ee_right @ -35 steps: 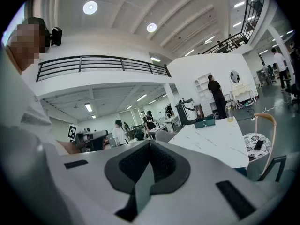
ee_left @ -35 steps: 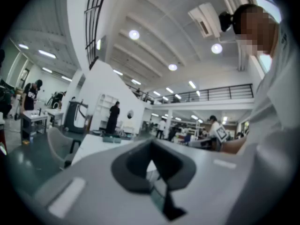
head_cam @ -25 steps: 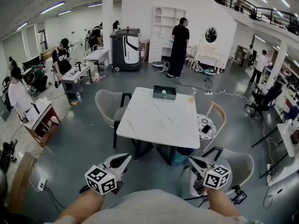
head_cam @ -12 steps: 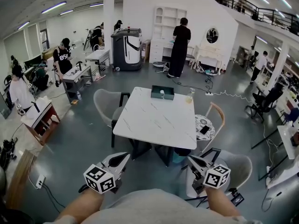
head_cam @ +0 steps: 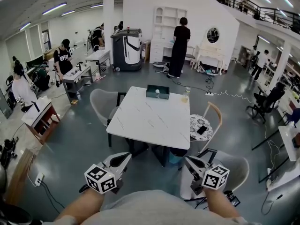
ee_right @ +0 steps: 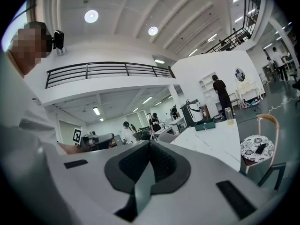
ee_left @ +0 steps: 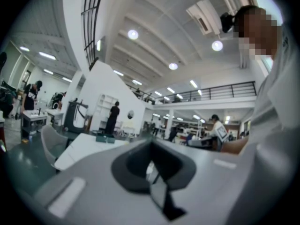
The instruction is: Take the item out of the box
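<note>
A dark green box (head_cam: pixel 157 92) stands at the far edge of the white marble table (head_cam: pixel 150 121), with a small white item (head_cam: pixel 157 92) showing in it. My left gripper (head_cam: pixel 125 159) and right gripper (head_cam: pixel 190 163) are held low, well short of the table, both shut and empty. In the left gripper view the jaws of the left gripper (ee_left: pixel 151 146) meet, with the table (ee_left: pixel 82 146) and box (ee_left: pixel 104 138) far ahead. The right gripper (ee_right: pixel 150 146) looks past its closed jaws at the table (ee_right: pixel 213 137) and box (ee_right: pixel 205 124).
A cup with yellowish drink (head_cam: pixel 185 97) stands beside the box. Grey chairs (head_cam: pixel 101 104) flank the table; a wooden chair with a patterned cushion and phone (head_cam: pixel 202 125) is at the right, another grey chair (head_cam: pixel 234 170) near my right gripper. Several people stand around the hall.
The table has shifted slightly left and nearer in the head view as I move toward it. Both grippers stay shut and keep their places.
</note>
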A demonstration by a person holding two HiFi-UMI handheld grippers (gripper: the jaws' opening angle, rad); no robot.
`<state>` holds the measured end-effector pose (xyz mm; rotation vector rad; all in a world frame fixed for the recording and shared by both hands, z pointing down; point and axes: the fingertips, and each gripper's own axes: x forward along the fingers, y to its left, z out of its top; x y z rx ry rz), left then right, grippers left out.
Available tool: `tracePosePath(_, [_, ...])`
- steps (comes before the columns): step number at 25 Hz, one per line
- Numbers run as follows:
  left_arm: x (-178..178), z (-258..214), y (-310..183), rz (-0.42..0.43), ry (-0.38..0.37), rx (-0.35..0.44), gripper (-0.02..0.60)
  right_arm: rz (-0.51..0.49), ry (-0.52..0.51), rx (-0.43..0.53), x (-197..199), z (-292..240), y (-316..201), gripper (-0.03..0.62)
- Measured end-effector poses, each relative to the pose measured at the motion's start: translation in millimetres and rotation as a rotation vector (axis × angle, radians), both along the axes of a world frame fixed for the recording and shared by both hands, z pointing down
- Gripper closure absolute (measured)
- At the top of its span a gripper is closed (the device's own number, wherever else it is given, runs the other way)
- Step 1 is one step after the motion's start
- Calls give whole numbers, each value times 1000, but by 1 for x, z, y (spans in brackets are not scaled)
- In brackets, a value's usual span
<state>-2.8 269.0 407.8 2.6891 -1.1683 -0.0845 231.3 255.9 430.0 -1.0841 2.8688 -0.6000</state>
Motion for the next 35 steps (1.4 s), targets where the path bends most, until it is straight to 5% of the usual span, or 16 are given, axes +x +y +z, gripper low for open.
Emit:
tracePosePath(21, [49,1,-9,66,-21,-10,583,28,-25,1,41,3,7,586])
tracePosePath(35, [20,4,-109,163,18,-1,583,123,-2,-6,11,5,-71,586])
